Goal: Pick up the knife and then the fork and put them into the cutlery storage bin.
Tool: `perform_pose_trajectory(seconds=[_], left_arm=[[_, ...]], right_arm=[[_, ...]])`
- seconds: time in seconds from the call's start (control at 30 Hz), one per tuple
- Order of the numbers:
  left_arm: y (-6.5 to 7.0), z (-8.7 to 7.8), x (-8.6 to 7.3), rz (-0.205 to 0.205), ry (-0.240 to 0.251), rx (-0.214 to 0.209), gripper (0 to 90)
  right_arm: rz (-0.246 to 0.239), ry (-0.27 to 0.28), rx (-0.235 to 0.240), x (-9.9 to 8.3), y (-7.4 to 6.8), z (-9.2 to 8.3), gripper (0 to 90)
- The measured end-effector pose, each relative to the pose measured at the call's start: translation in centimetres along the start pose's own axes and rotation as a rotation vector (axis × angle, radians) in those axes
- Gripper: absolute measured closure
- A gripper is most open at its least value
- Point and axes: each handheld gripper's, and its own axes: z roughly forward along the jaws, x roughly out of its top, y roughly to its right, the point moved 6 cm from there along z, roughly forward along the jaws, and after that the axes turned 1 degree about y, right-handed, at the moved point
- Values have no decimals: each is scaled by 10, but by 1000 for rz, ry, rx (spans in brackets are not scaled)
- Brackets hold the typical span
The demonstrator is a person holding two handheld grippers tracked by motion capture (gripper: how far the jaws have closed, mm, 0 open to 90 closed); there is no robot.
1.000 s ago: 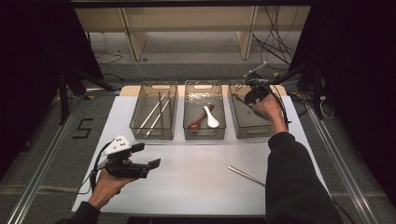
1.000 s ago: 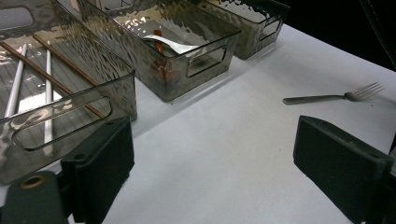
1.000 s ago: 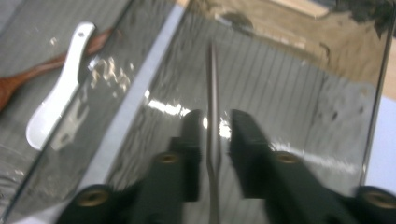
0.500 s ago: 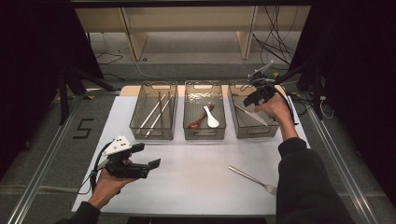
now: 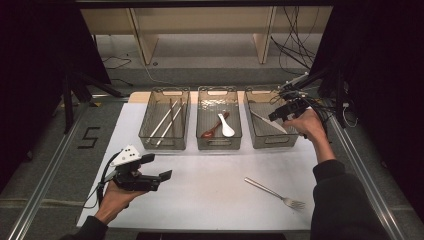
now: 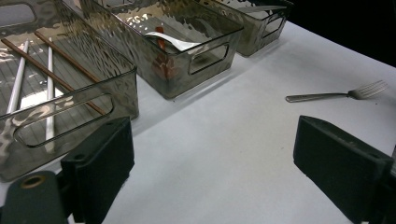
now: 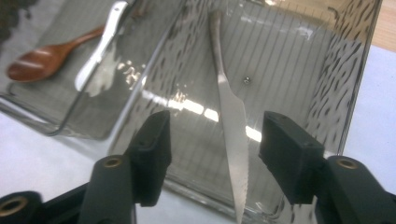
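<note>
My right gripper (image 5: 280, 114) hovers over the right clear bin (image 5: 295, 140). Its jaws have just been opening and now stand open with nothing between them. Below them a steel knife (image 7: 231, 126) lies loose on the bin floor (image 7: 289, 65), also seen as the knife (image 5: 268, 122) from above. My left gripper (image 5: 152, 172) is held near the table's front left, open and empty, and its open jaws (image 6: 217, 144) face bare white table. A steel fork (image 5: 275, 192) lies on the table at the front right, the same fork (image 6: 336, 93) showing beyond the left gripper.
The left bin (image 5: 150, 137) holds chopsticks (image 5: 165, 120). The middle bin (image 5: 220, 145) holds a wooden spoon (image 5: 212, 130) and a white spoon (image 5: 226, 126). Cables hang at the back right. The white table mat (image 5: 210, 185) ends at metal rails on both sides.
The right hand has drawn back to the right from over the right bin with its jaws spreading, and the knife lies free in the bin. The left hand has not moved.
</note>
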Motion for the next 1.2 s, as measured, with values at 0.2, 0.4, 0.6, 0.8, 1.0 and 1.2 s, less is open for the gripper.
perform_pose_trajectory(seconds=[0.2,0.4,0.6,0.8,1.0,1.2], left_arm=[[0,0,0,-1,2,0,117],[0,-1,1,0,4,0,116],[-1,-1,1,-9,12,-1,115],[-1,-1,0,-9,6,1,115],[-1,-1,1,-6,8,2,114],[-1,-2,1,-6,13,1,114]], right_arm=[[-22,58,45,-11,-15,-19,377],[-74,90,93,-29,-38,-35,348],[-125,110,130,-51,-60,-43,339],[-170,99,190,-82,-80,-40,337],[-184,40,193,-104,-86,-34,332],[-199,-22,188,-122,-90,-25,320]])
